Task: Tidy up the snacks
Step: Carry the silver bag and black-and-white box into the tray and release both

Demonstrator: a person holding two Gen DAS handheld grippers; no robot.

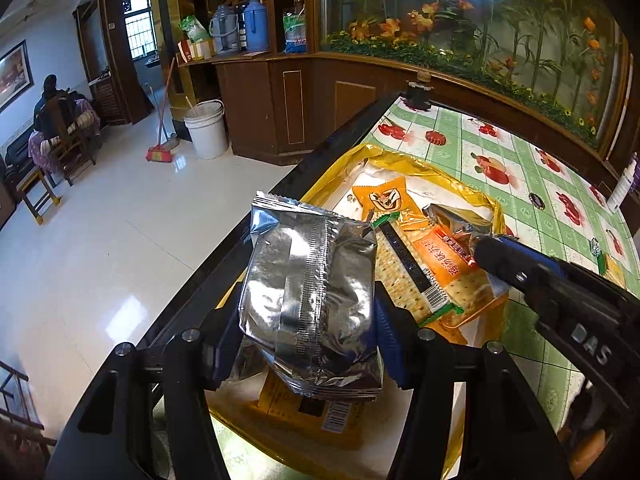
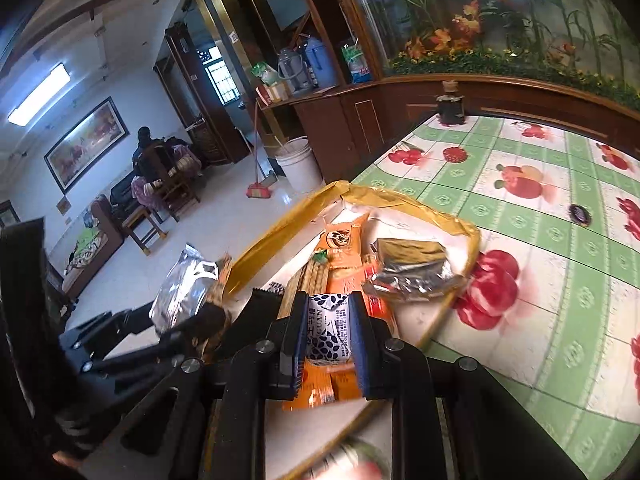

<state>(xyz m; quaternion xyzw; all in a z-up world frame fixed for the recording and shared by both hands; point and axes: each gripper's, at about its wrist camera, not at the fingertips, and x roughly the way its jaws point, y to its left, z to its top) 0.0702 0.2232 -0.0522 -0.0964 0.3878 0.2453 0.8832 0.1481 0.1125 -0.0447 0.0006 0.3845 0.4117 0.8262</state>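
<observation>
My left gripper (image 1: pixel 308 320) is shut on a silver foil snack pack (image 1: pixel 312 300), held above the near end of a gold-rimmed white tray (image 1: pixel 400 160). My right gripper (image 2: pixel 328 340) is shut on a small white pack with dark seed print (image 2: pixel 328 332), over the tray (image 2: pixel 400 200). In the tray lie an orange snack packet (image 1: pixel 384 196), an orange cracker pack (image 1: pixel 444 280) and a silver-gold foil pack (image 2: pixel 412 268). The right gripper shows in the left wrist view (image 1: pixel 488 252), reaching in from the right. The left gripper with its foil pack (image 2: pixel 184 288) shows at the left of the right wrist view.
The table (image 2: pixel 540 280) has a green checked fruit-print cloth and a dark edge (image 1: pixel 280 208) on the left. A dark jar (image 2: pixel 450 106) stands at its far end. A small dark wrapped sweet (image 2: pixel 580 214) lies on the cloth. A wooden cabinet, bucket (image 1: pixel 206 128) and broom stand beyond.
</observation>
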